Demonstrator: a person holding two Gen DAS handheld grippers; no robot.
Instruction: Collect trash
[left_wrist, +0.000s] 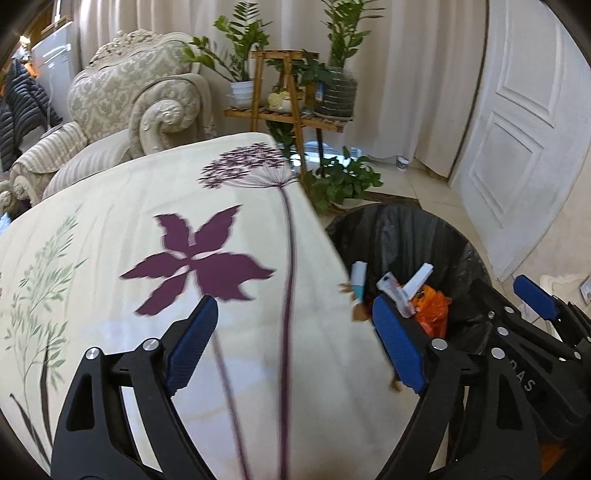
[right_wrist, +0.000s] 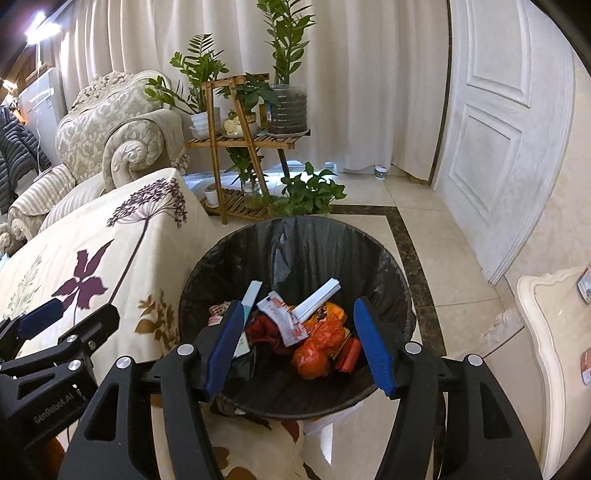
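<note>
Surface: cream floral-print tablecloth surface (left_wrist: 110, 240), beside your bin.
Bin: round black-lined trash bin (right_wrist: 369, 251), placed to catch drops.
Tongs: your left tongs (left_wrist: 291, 350) and right tongs (right_wrist: 299, 343) gape wide, empty.

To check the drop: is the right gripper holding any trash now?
No, the right gripper is open above the bin, with nothing between its fingers.

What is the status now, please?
Both grippers, left and right, open, empty. Trash lies in bin. Nothing in the way.

Each hand-held gripper (right_wrist: 301, 343) – black frame, silver rivets, ribbed blue pads (right_wrist: 373, 347) – one arm stamped "GenRobot.AI".
</note>
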